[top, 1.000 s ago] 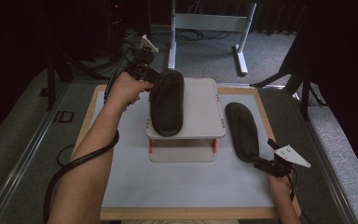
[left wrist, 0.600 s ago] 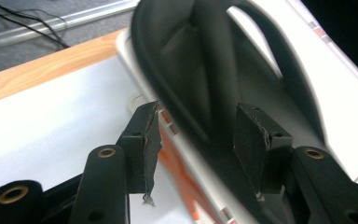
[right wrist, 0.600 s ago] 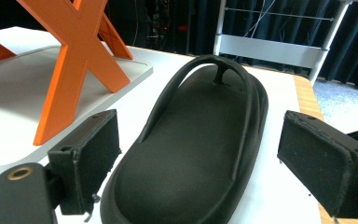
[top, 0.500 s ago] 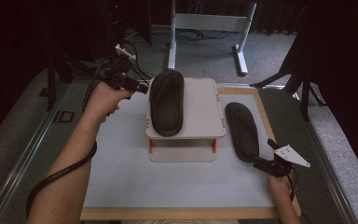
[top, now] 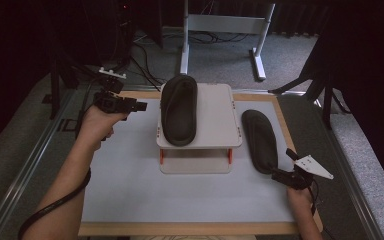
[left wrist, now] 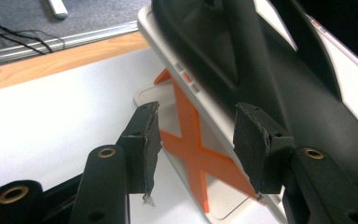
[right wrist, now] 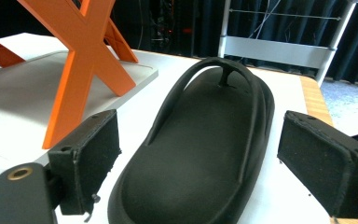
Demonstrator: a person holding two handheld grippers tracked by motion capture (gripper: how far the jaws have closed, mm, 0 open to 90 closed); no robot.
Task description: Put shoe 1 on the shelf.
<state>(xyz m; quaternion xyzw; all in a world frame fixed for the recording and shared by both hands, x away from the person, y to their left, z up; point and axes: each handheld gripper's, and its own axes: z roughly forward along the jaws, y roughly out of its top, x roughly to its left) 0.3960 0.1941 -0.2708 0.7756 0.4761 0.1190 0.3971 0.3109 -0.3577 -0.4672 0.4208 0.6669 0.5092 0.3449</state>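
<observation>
Both grippers stand with jaws parted and nothing between the pads. Left gripper [top: 139, 105] is held to the left of the white stand [top: 215, 107], its jaws partly open and pointing at the stand's side; in the left gripper view, the orange cross brace [left wrist: 191, 140] shows just ahead of the pads, with one black sandal [top: 179, 108] lying on top of the stand, above and beyond them. Right gripper [top: 276, 173] has its jaws wide open at the heel of the other sandal [top: 260, 140], which lies flat on the white table [top: 130, 190] directly ahead, heel between the pads but untouched.
</observation>
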